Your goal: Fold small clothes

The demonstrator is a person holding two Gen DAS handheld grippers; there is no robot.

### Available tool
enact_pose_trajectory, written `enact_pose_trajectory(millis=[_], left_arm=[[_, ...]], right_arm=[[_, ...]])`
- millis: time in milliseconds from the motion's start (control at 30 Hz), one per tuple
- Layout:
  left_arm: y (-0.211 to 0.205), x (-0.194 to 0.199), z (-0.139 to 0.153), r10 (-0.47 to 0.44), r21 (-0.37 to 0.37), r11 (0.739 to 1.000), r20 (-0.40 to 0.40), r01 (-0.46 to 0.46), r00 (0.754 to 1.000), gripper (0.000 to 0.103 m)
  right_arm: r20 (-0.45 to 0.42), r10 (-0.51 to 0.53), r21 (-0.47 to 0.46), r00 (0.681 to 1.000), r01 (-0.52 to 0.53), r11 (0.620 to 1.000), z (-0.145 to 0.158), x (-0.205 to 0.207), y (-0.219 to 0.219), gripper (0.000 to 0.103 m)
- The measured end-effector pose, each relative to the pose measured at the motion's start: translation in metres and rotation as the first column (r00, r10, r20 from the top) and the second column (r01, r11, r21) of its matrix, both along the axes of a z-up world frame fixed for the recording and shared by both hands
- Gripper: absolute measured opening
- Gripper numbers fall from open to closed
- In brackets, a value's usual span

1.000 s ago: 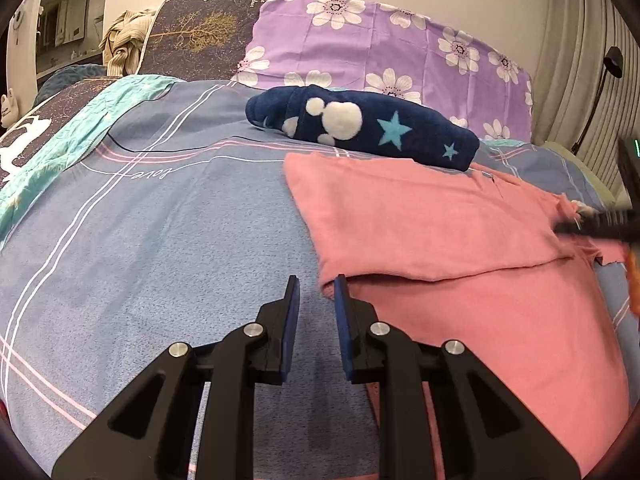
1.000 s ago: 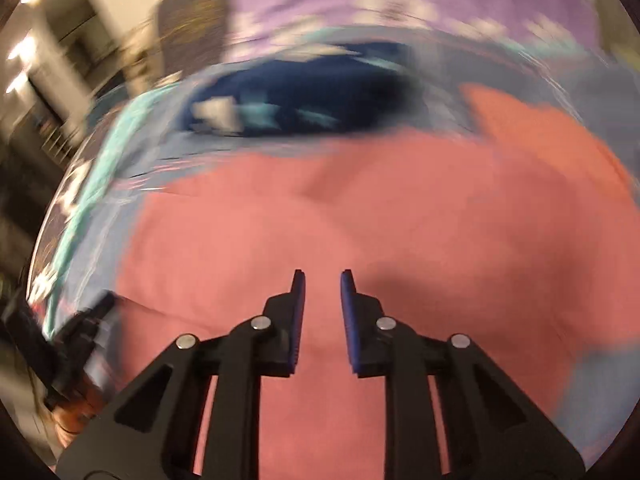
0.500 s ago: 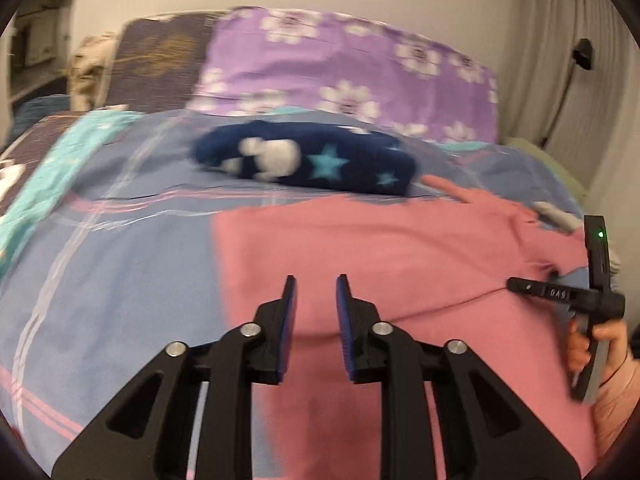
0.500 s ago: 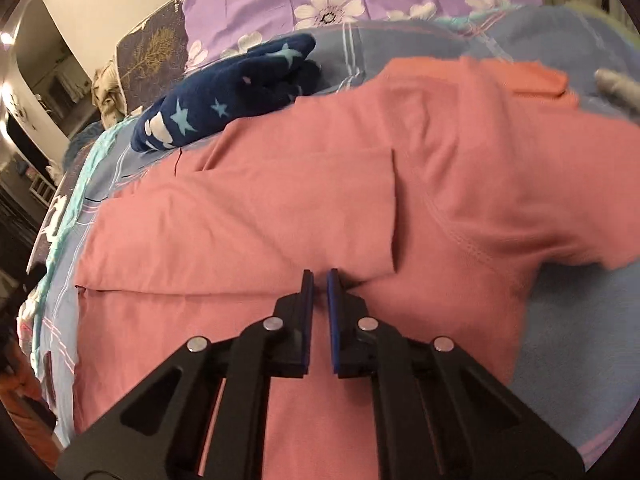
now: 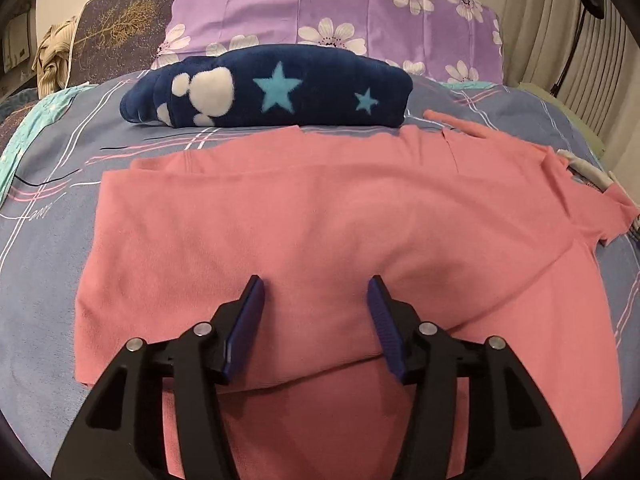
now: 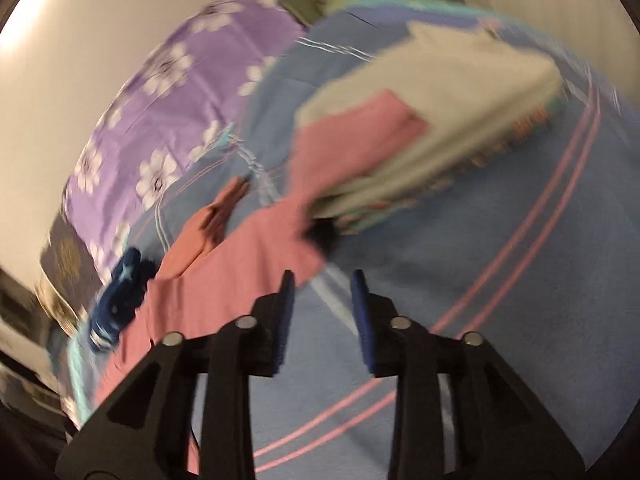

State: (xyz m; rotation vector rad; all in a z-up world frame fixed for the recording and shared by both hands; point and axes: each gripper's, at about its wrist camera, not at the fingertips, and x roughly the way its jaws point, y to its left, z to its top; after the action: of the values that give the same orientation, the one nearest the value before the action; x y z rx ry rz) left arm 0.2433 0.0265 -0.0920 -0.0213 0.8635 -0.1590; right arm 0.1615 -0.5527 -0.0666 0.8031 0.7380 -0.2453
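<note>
We're mid-fold on the pink shirt (image 5: pixel 304 216) — it lies flat on the bed under the left tool (image 5: pixel 316 300), jaws opening and empty; right tool (image 6: pixel 322 292), also opening empty, sits past the sleeve (image 6: pixel 348 148) — next likely grab that sleeve.

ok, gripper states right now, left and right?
Left gripper: opening, empty, over the folded pink cotton shirt.
Right gripper: opening, empty, above the blue striped bedsheet.
</note>
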Motion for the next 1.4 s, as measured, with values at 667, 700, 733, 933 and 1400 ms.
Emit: enact_pose_trajectory(millis=[667,700,733,933,1400], left_arm=[[0.003,0.000,0.000,-0.011,-0.053,0.999,0.006,0.012,1.000,0.061],[0.004,0.000,0.000,-0.013,-0.063,0.998,0.006,0.013,1.000,0.061],[0.005,0.000,0.000,-0.016,-0.079,0.997,0.006,0.017,1.000,0.062],[0.014,0.000,-0.001,-0.029,-0.157,0.987,0.005,0.029,1.000,0.065],[0.009,0.001,-0.001,-0.049,-0.147,0.988,0.004,0.049,0.999,0.072]], right_arm=[[0.251,0.405,-0.180,0.879,-0.369,0.912,0.076,0.086,0.203,0.003],[0.238,0.503,-0.210,0.831,-0.462,0.862,0.074,0.092,0.237,0.003],[0.212,0.593,-0.230,0.777,-0.550,0.803,0.065,0.095,0.271,0.004],[-0.056,0.798,-0.274,0.600,-0.778,0.565,-0.018,0.090,0.372,0.028],[0.011,0.507,0.036,0.862,-0.507,0.861,-0.017,0.116,0.279,0.031]])
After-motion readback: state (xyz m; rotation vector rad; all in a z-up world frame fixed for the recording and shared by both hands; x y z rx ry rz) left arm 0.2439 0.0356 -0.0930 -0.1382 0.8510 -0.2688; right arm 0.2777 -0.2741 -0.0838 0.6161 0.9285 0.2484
